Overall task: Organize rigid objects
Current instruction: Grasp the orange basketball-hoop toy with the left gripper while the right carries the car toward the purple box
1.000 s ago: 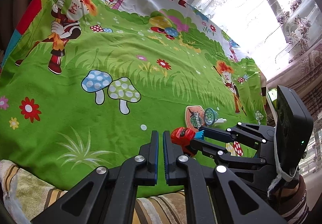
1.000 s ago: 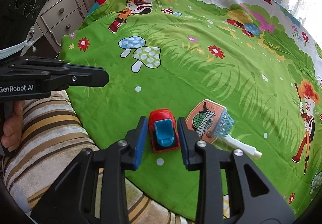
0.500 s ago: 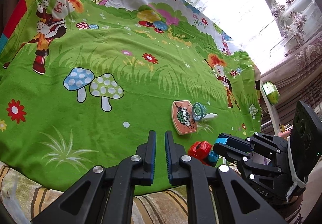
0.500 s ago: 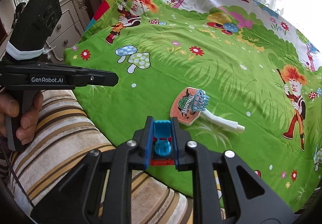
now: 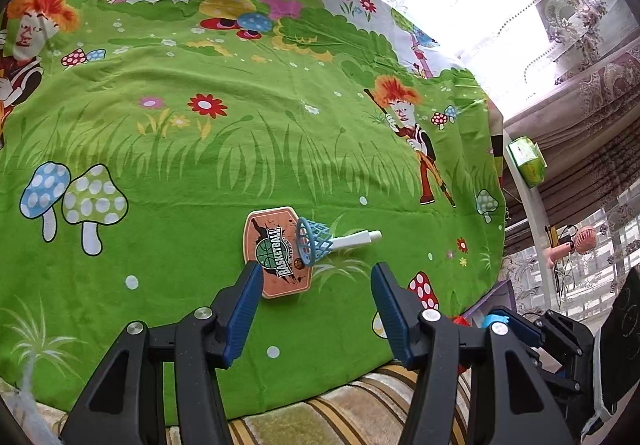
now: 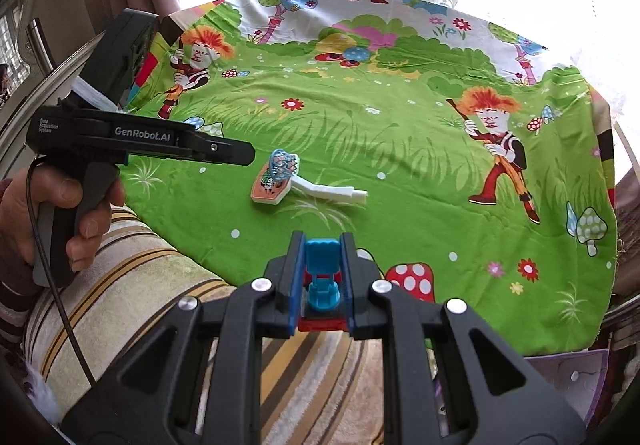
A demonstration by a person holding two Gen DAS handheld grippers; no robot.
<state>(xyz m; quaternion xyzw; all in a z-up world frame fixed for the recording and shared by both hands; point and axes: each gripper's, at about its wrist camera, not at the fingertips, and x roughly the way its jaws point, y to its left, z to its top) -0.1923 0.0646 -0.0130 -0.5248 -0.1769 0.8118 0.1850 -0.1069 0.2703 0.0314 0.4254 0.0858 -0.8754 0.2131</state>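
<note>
Green cartoon sheet covers the bed, with a striped blanket along its near edge and bright curtained windows behind.

Only the right wrist view shows the person's hand on the left gripper's grip, and the toy car in full: red body, blue seat. The left wrist view shows just a red and blue sliver of that car beside the right gripper, at its 4 o'clock edge.

Right gripper: jaws narrow, clamped on the car, held clear of the sheet. A second ago the car sat on the sheet between parted pads.

Left gripper: jaws wide, just been opening, nothing pressed between them. The hoop toy lies flat on the sheet at 12 o'clock from the left fingertips, its backboard's near edge between them, its white pole pointing to 3 o'clock. A second ago those jaws stood almost closed, the hoop off at 2 o'clock.
</note>
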